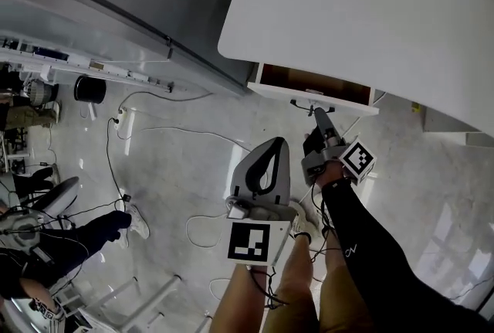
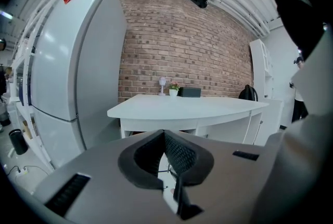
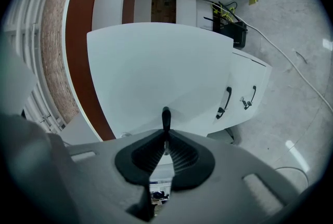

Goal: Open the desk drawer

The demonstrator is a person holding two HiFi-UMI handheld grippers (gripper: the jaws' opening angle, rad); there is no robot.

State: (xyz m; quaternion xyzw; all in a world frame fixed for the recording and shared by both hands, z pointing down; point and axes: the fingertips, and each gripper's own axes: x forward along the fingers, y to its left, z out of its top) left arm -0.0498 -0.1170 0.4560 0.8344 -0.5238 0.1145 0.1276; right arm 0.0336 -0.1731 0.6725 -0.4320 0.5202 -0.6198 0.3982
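- Two grippers in play, and the right gripper does the work: its jaws are clamped on the slim black handle, pads pinching the bar.
- Left gripper hangs at the centre of the head view, apart from the desk. Its jaws are together with nothing between them.
- Drawer sits right of centre in the upper half of the head view, tucked under the desk's near edge. It looks partly out, with a strip of brown inside showing above the white front.
- Handling, as a judgement: a rigid white box that probably runs on slides, likely light to pull yet prone to bind if dragged askew. The handle looks hard, thin and smooth, so the pads could slip along it.
- Best hold seems to be the middle of that bar, about where the right jaws are now, with the pull straight out from the front.
- Desk top is plain, white and nearly bare. The left gripper view shows a small plant and a dark box at its far side.
- Floor is pale, glossy and marbled, with cables trailing across the left of the head view, a trip risk when stepping back.
- Room: a big white fridge fills the left of the left gripper view, with a brick wall behind the desk.
- A white cabinet with two more black handles shows right of centre in the right gripper view.
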